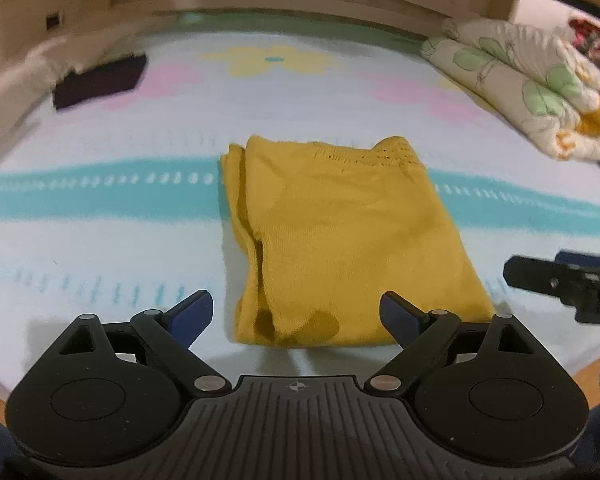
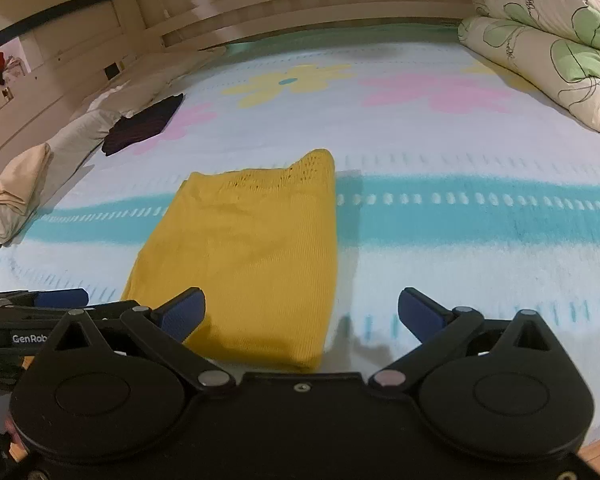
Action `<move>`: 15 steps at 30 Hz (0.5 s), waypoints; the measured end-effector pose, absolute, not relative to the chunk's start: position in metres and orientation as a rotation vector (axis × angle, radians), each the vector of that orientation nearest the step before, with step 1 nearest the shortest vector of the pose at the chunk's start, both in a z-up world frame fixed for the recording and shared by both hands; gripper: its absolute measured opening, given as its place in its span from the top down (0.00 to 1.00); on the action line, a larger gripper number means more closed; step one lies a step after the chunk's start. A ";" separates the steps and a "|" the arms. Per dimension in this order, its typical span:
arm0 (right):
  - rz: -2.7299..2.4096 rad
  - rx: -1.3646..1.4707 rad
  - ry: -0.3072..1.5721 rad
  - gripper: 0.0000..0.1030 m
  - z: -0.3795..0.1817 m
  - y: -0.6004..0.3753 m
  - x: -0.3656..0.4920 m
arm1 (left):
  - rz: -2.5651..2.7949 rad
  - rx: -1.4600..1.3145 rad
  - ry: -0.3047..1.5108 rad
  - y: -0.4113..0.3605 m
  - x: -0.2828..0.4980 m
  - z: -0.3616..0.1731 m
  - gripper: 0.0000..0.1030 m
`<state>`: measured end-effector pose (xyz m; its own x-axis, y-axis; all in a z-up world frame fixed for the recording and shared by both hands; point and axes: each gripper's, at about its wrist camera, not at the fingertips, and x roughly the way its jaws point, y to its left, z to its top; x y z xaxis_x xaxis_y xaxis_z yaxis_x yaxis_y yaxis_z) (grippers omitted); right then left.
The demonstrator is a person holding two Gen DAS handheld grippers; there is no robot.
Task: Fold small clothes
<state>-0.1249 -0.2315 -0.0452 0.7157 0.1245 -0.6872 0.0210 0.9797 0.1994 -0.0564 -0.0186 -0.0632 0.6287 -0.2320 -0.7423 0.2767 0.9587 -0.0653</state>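
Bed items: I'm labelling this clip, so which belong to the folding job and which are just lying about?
Job:
- yellow knit garment, folded on the bedspread
- left gripper, open, empty
- right gripper, open, empty

Lying about:
- dark folded cloth
- floral quilt
- cream cloth pile

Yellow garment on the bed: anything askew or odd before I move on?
Mostly tidy. The yellow garment lies folded flat on the bed cover, but an under layer juts out along its left edge in the left wrist view, so edges aren't flush. Both jaws stand open, clear of it.
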 end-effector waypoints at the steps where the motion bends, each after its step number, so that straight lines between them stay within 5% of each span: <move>1: 0.056 0.197 0.769 0.00 -0.045 -0.231 -0.126 | -0.292 0.068 0.827 -0.020 -0.060 -0.061 0.13; 15: 0.057 0.179 0.726 0.00 -0.041 -0.223 -0.137 | -0.160 0.062 0.779 -0.018 -0.080 -0.047 0.13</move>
<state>-0.1373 -0.2234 -0.0413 0.7469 0.1133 -0.6552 0.0106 0.9832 0.1821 -0.0800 -0.0183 -0.0471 0.7003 -0.1204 -0.7036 0.1661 0.9861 -0.0033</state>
